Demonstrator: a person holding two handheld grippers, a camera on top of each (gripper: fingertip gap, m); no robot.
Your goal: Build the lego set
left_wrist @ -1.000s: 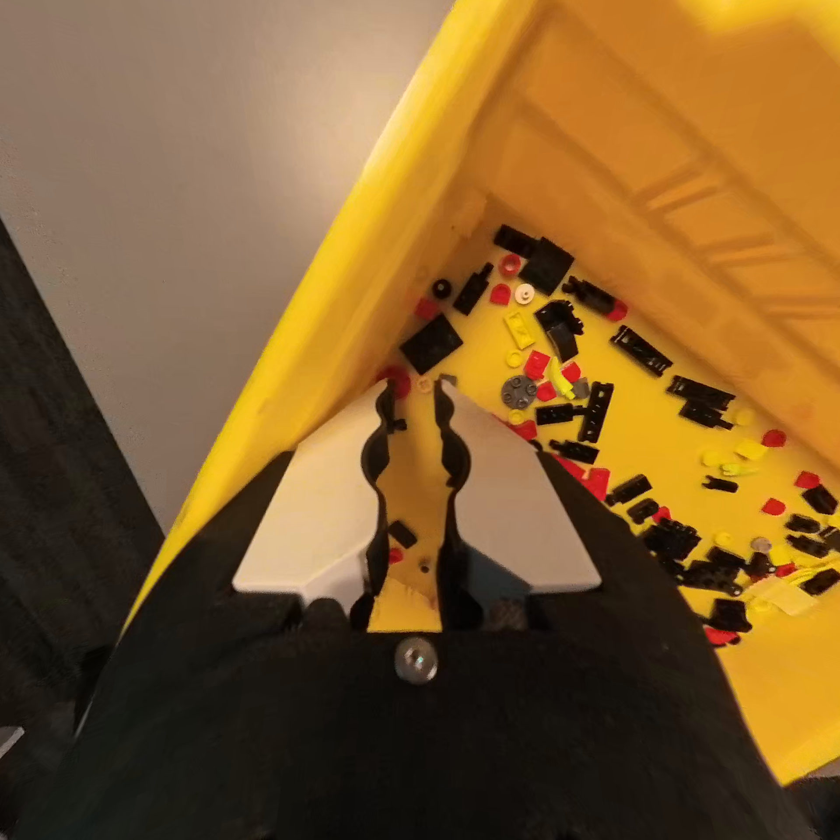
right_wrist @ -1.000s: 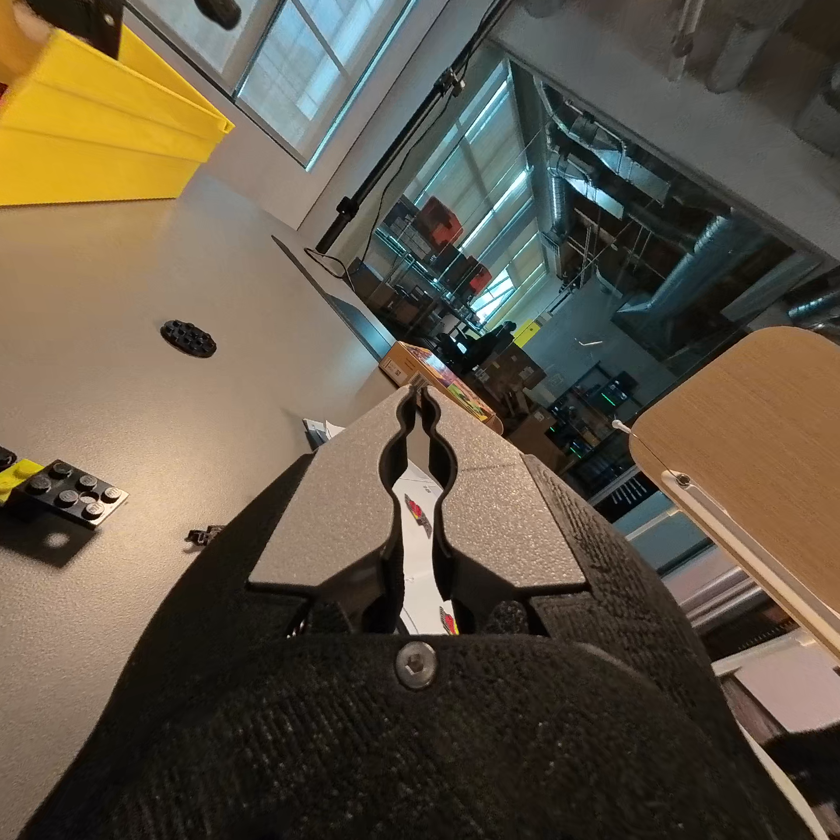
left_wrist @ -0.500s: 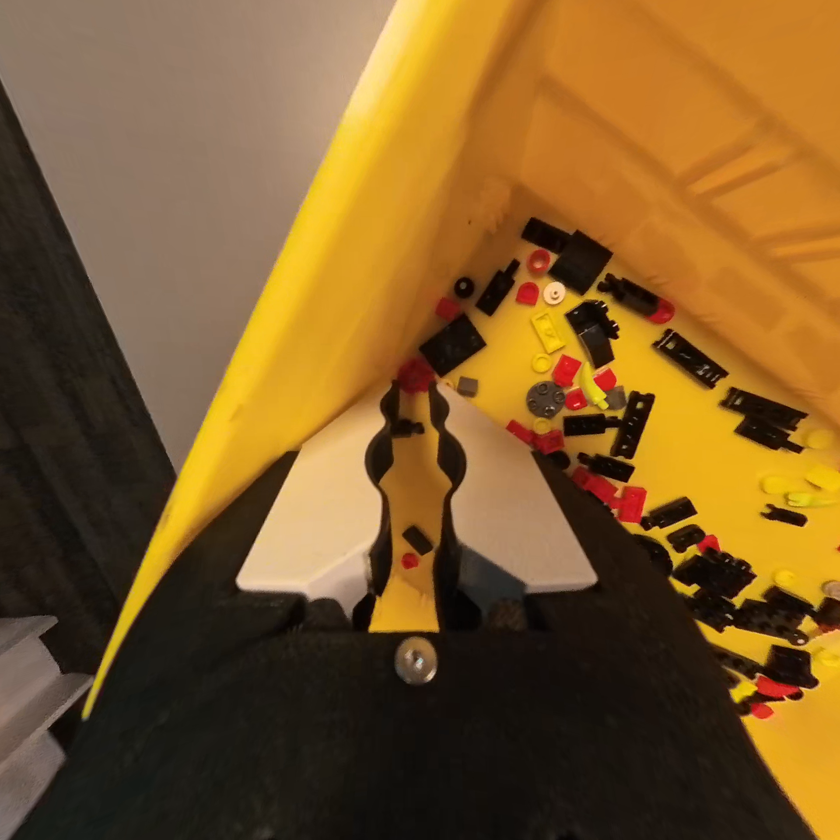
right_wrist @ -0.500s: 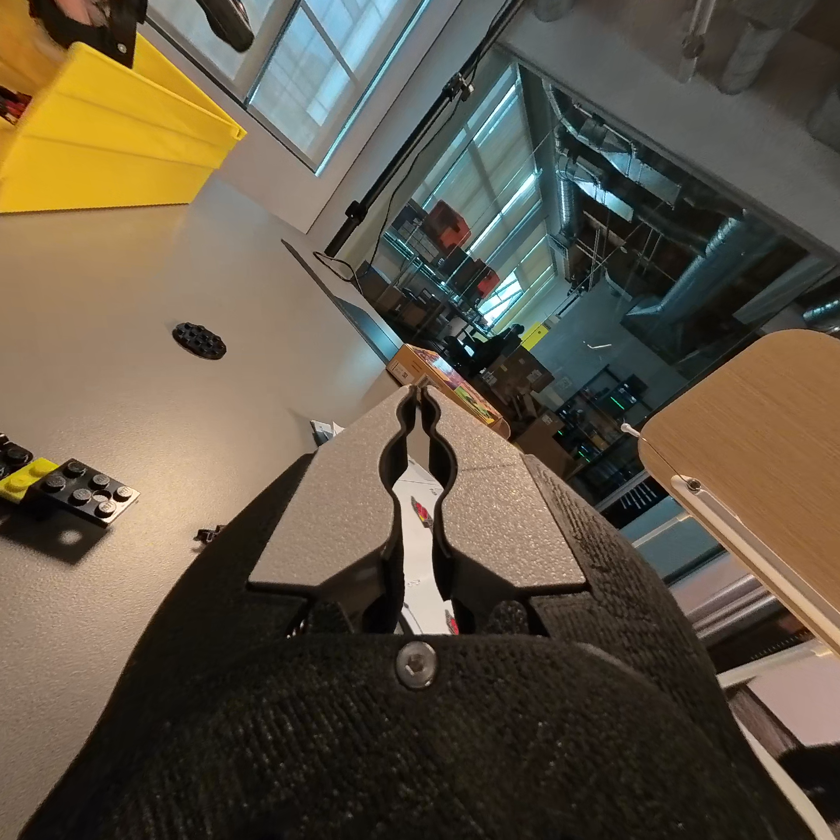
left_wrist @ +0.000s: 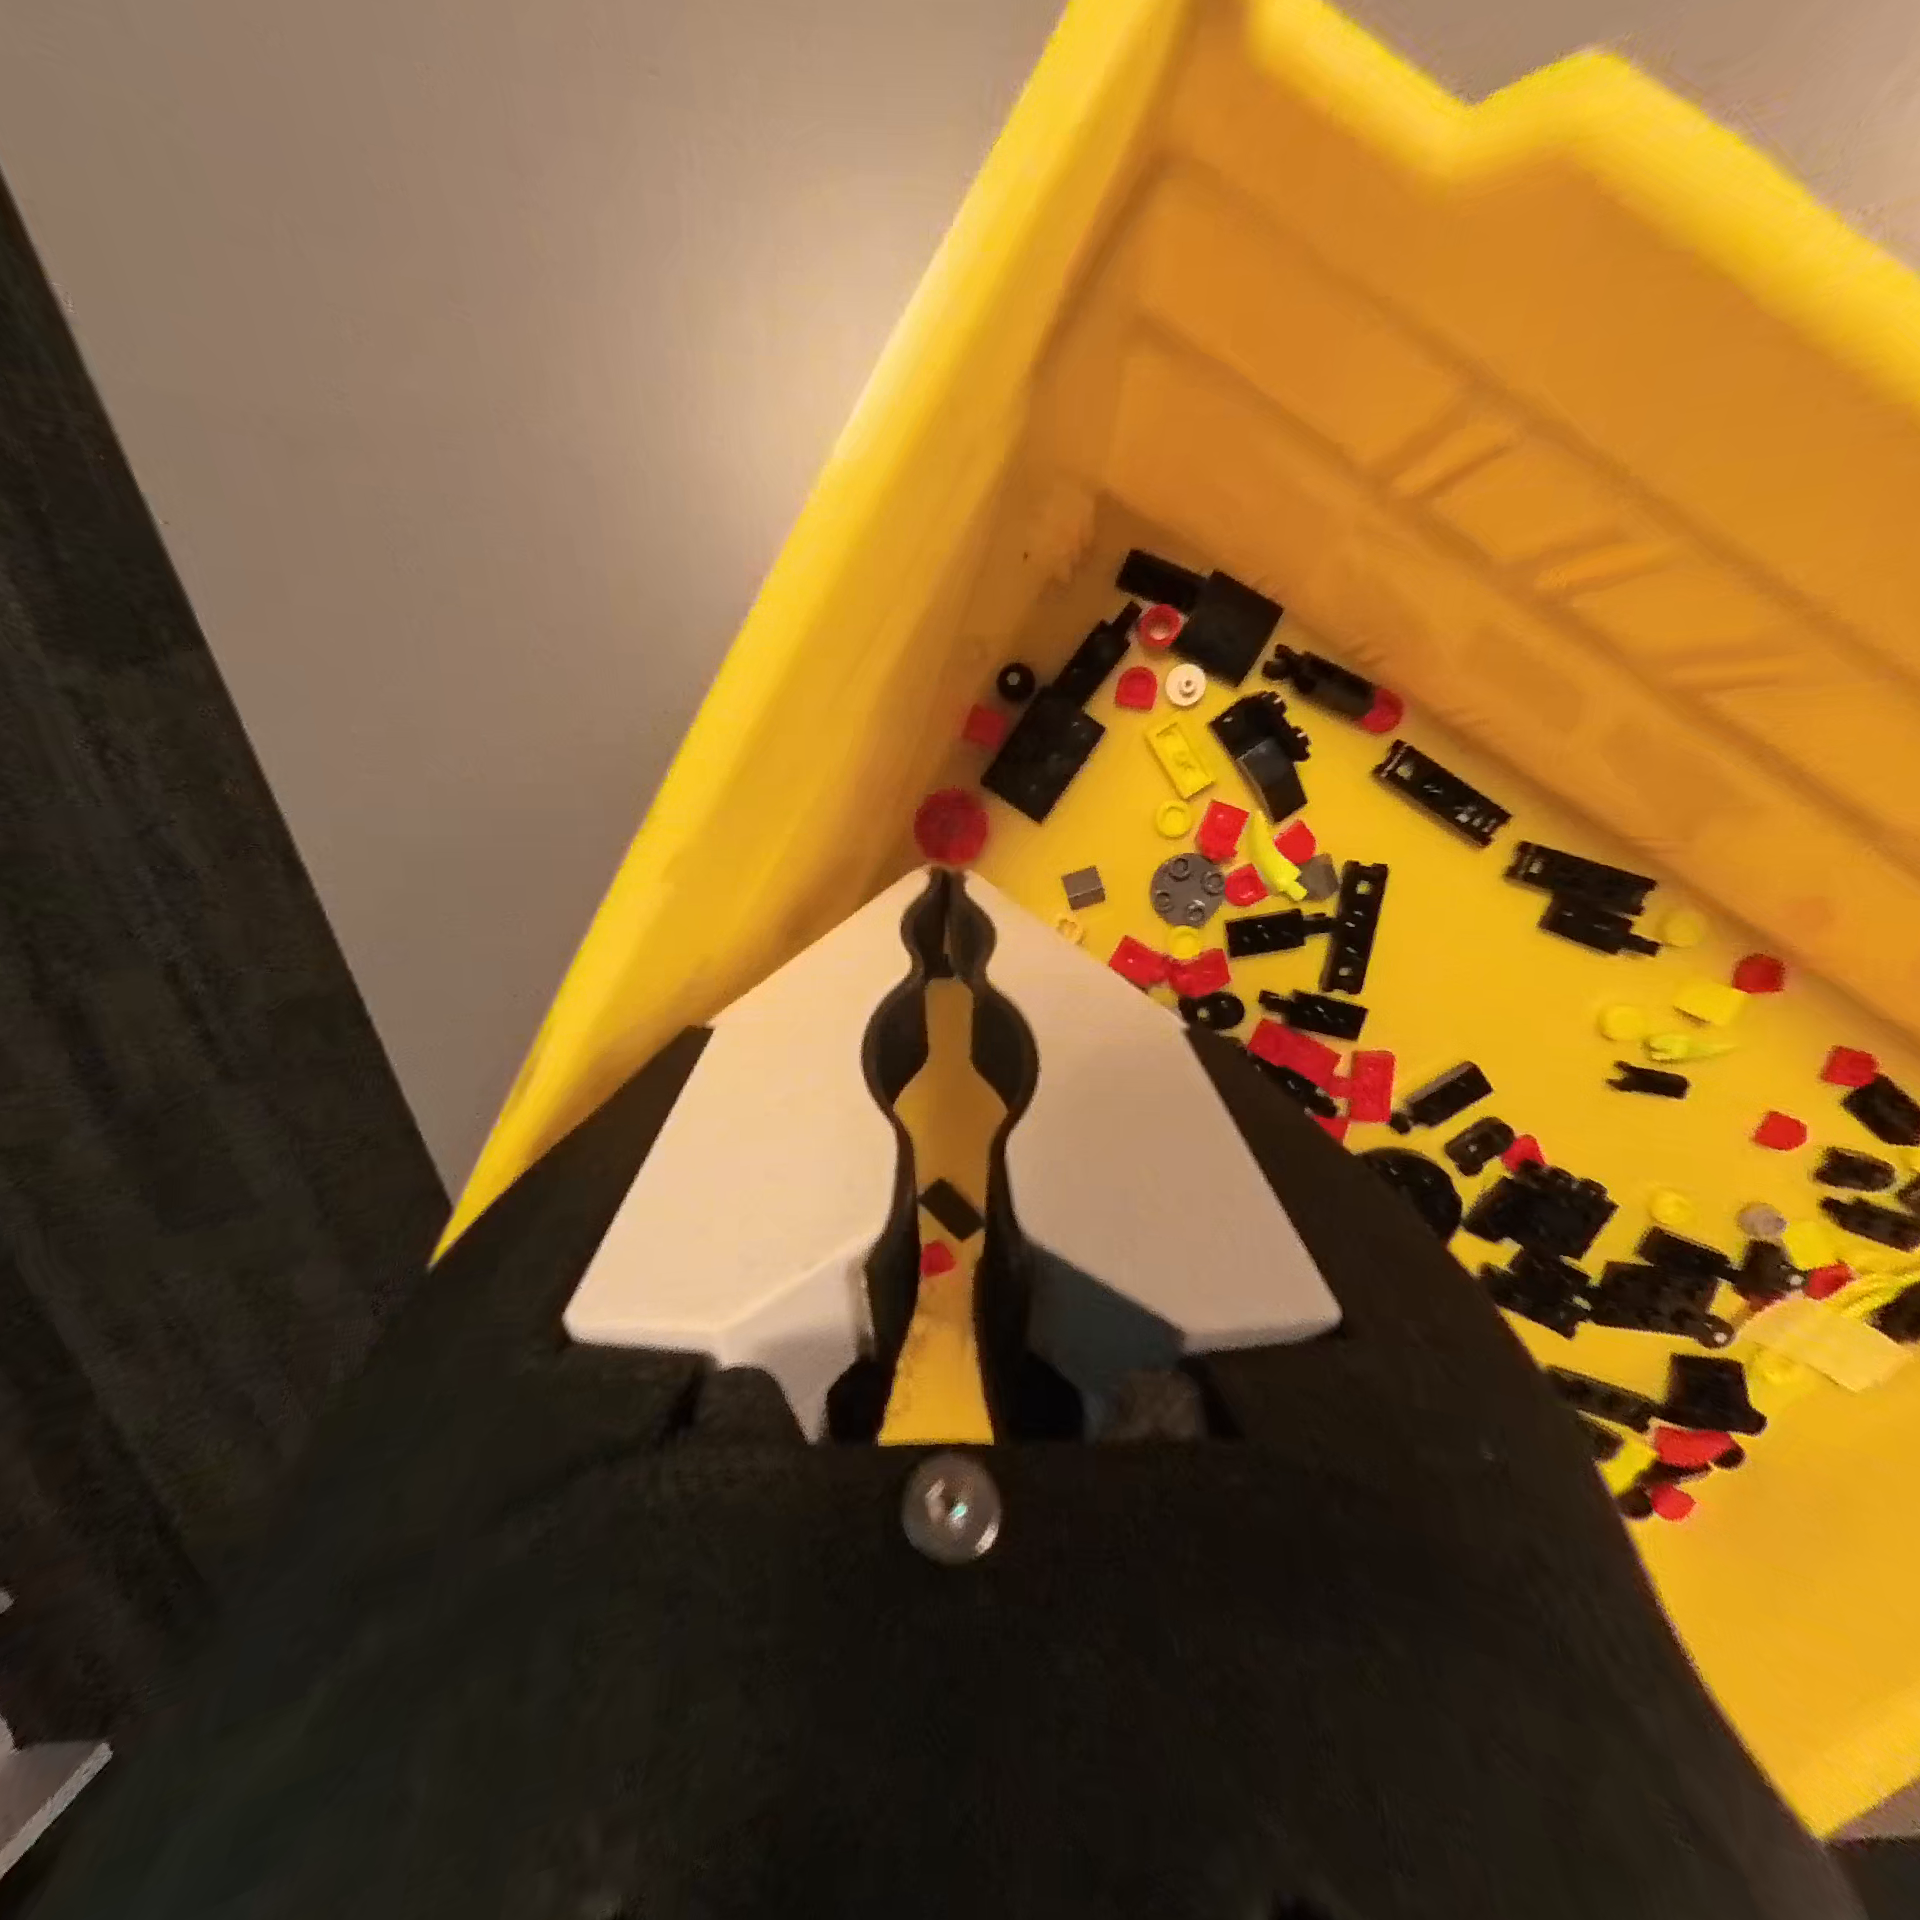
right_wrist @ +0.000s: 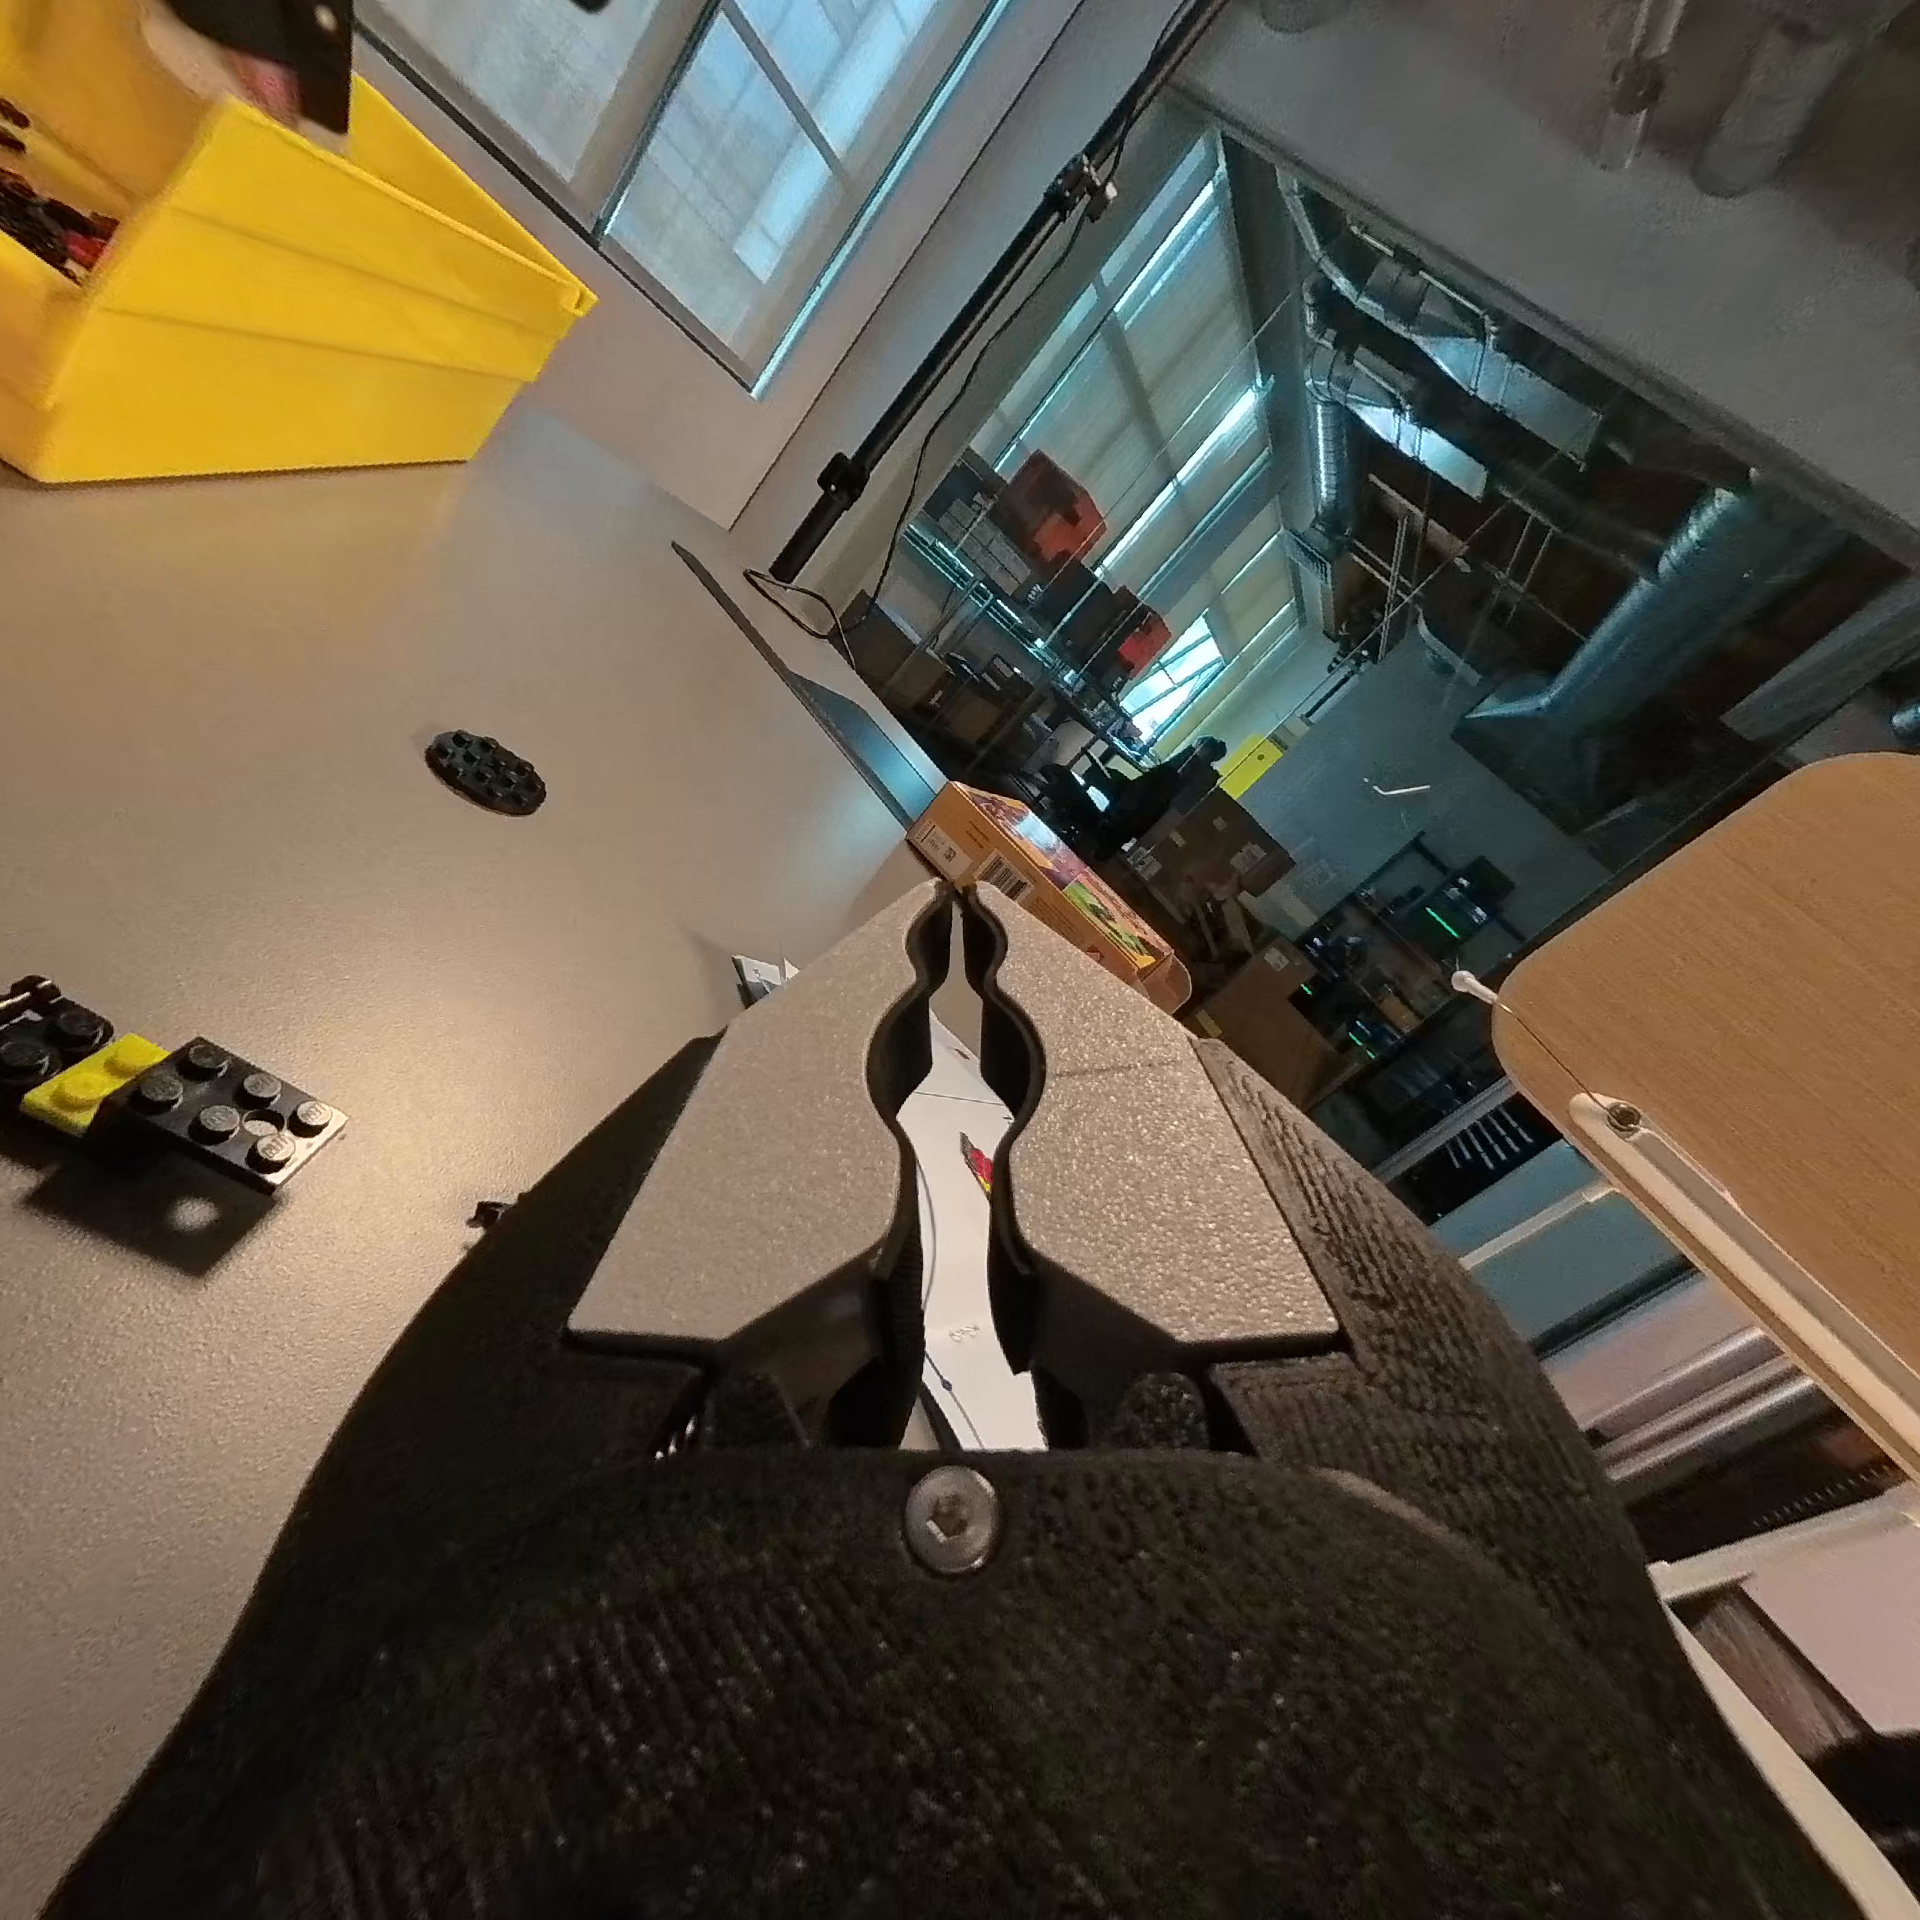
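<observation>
Pulling back from the yellow bin [left_wrist: 1299,343], the left gripper [left_wrist: 948,891] has pinched its tips together — empty, loose bricks [left_wrist: 1299,935] lying beyond. Right gripper [right_wrist: 956,902] stays pressed together, the small build [right_wrist: 156,1091] well left.

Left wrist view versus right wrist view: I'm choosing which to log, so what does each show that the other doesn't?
Only the left wrist view looks down into the bin at the loose pieces, with the left claw shut. Only the right wrist view shows the started black-and-yellow assembly and round black plate on the table, beyond the shut right claw. Both show the yellow bin.
</observation>
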